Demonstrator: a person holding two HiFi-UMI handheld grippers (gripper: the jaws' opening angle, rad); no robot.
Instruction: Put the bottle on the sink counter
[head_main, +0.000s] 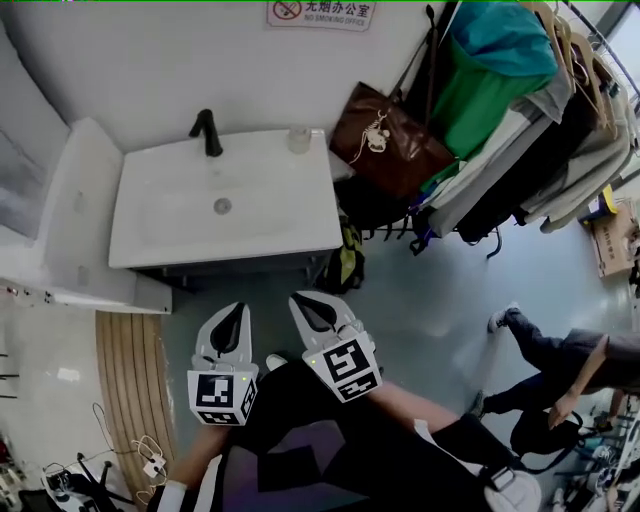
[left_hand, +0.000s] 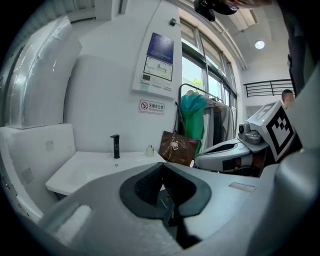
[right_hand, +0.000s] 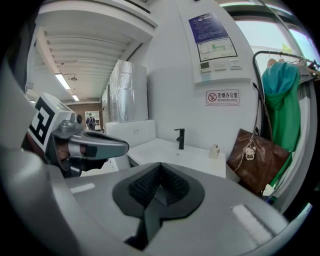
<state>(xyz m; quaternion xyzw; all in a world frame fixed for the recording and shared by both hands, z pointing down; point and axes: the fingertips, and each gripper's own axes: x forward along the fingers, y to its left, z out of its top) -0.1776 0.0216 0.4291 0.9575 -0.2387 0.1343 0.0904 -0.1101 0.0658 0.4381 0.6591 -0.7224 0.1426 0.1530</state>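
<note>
A small pale bottle (head_main: 299, 139) stands at the back right corner of the white sink counter (head_main: 300, 215), right of the black faucet (head_main: 207, 132). It also shows in the left gripper view as the bottle (left_hand: 150, 150) and in the right gripper view as the bottle (right_hand: 214, 151). Both grippers hang side by side in front of the counter, well short of it. My left gripper (head_main: 238, 310) (left_hand: 165, 195) is shut and holds nothing. My right gripper (head_main: 302, 300) (right_hand: 159, 192) is shut too, with nothing between its pads.
A brown handbag (head_main: 388, 140) hangs right of the sink, beside a rack of clothes (head_main: 520, 110). A yellow-black bag (head_main: 345, 262) sits on the floor by the cabinet. A curved wooden mat (head_main: 130, 385) lies left. A person (head_main: 560, 370) crouches at the right.
</note>
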